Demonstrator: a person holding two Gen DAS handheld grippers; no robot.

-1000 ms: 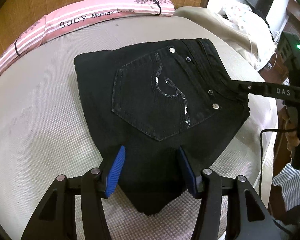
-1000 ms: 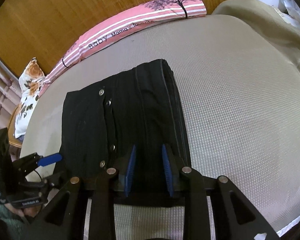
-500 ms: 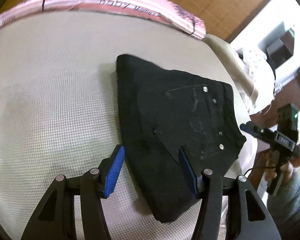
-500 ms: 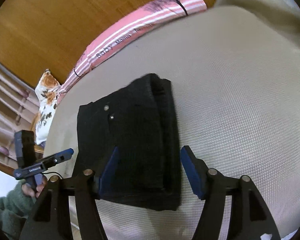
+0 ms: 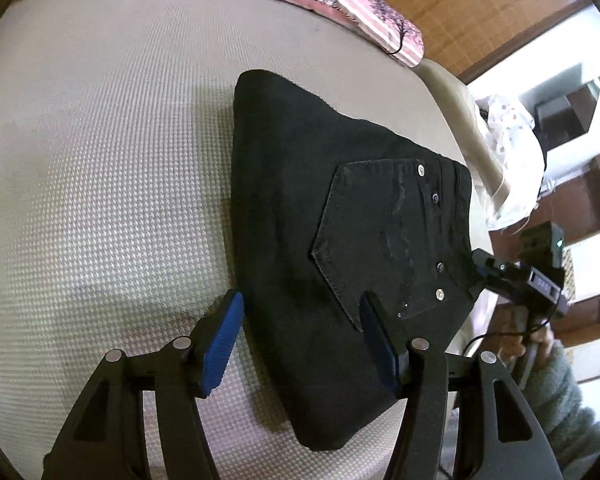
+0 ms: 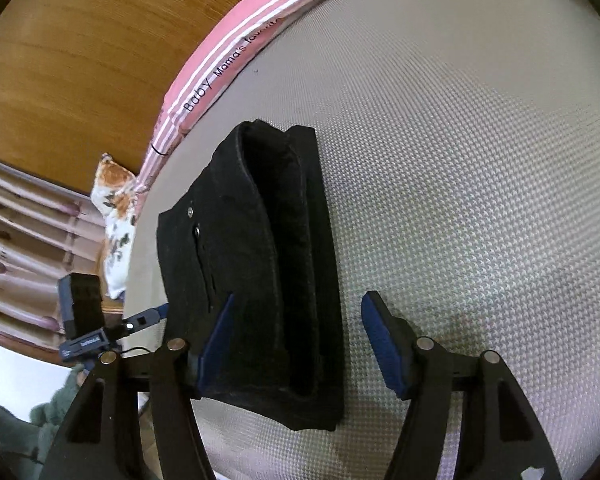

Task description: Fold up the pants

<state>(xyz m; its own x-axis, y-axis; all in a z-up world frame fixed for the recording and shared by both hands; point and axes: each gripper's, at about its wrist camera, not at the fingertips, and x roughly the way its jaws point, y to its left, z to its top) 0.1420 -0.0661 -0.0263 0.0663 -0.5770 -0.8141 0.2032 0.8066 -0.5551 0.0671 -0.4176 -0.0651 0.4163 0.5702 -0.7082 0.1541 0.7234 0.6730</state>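
both grippers hang spread wide above the bed with nothing between their blue pads. left gripper [image 5: 300,344] hovers over the near end of the black pants [image 5: 340,240], its left pad [image 5: 222,344] above bare mattress just beside the cloth and its right pad [image 5: 376,344] above the back pocket [image 5: 384,232]; whether either pad touches the fabric cannot be told. the pants lie folded into a thick bundle on the beige textured mattress [image 5: 100,200], pocket side up, with silver rivets showing along the waistband edge. in the right wrist view the right gripper [image 6: 296,344] is likewise released, its left pad [image 6: 216,340] over the bundle and its right pad [image 6: 380,344] over open mattress [image 6: 460,160]; from here the stacked layers of the pants [image 6: 260,260] show at the near end. a pink striped pillow [image 6: 236,52] printed "baby mama's" lies along the far edge of the bed against a wooden headboard [image 6: 80,60], and a floral cushion [image 6: 116,220] sits off the mattress to the left. each view catches the other gripper at the frame's edge.
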